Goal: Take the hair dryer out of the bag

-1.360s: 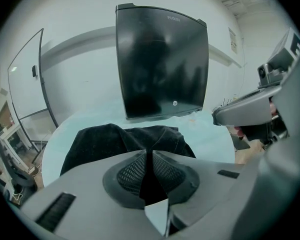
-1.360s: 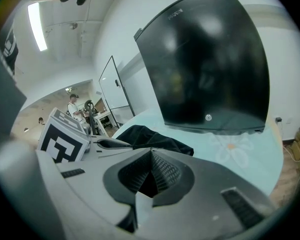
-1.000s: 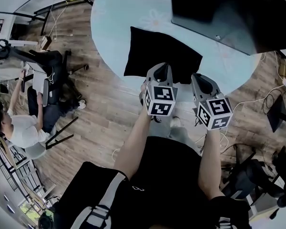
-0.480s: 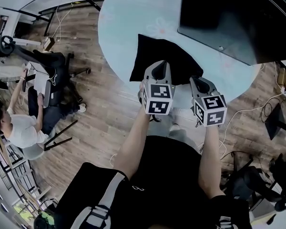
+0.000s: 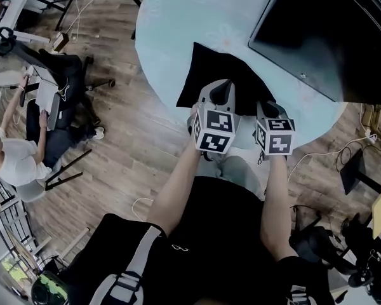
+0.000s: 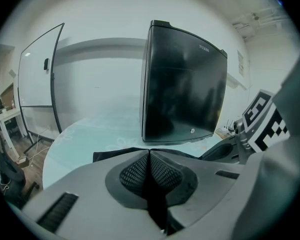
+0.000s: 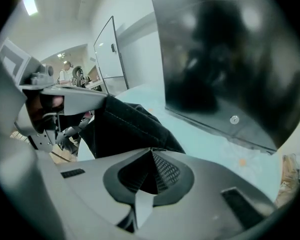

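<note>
black short-sleeved shirt (image 5: 211, 229)

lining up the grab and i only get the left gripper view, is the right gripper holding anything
Observer: No. In its own view the right gripper is shut, with nothing between its jaws.
Operator: ok and how does the bag lie
Observer: The head view shows the black bag lying flat on the table, at its near edge, just ahead of both grippers.
Operator: anyone close by
Observer: A seated person is off to the left in the head view, well apart from the table.
</note>
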Motion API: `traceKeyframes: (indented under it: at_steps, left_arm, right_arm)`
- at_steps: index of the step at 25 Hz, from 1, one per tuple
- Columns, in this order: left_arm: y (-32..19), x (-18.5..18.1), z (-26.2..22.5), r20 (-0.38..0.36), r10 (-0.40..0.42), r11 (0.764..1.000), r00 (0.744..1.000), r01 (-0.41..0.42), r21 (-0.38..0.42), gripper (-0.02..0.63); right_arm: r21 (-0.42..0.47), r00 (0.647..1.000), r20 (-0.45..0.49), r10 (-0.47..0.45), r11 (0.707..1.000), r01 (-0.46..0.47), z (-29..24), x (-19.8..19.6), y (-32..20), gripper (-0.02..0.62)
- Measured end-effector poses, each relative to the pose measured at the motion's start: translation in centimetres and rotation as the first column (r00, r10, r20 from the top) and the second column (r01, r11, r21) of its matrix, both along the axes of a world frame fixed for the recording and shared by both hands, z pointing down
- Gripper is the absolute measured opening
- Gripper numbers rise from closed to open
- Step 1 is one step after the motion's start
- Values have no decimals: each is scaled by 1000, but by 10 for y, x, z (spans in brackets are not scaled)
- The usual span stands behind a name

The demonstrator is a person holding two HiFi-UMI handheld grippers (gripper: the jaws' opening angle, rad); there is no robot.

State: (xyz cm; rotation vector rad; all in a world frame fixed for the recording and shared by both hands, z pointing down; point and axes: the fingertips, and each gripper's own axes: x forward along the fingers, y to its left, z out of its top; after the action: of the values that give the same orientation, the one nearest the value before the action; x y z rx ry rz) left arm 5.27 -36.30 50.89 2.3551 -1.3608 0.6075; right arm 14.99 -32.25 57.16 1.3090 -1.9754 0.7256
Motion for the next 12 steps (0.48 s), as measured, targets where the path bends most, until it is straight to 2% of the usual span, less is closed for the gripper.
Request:
traceKeyframes:
  at_steps: [5, 7, 12]
  left_arm:
    - [-4, -3, 4, -10, 2, 1000, 1000, -2, -9, 25]
    - [-7, -4, 5, -10, 2, 1000, 1000, -2, -14, 25]
    - [-13, -4, 9, -4, -8, 1000, 1000, 8, -29, 25]
  right_arm:
    - [15, 999, -35, -9, 1000, 10, 2, 0, -12, 7]
    - [15, 999, -30, -13, 1000, 14, 2, -1, -15, 74]
    - [-6, 1000, -25, -18, 1000, 18, 5, 4, -20, 139]
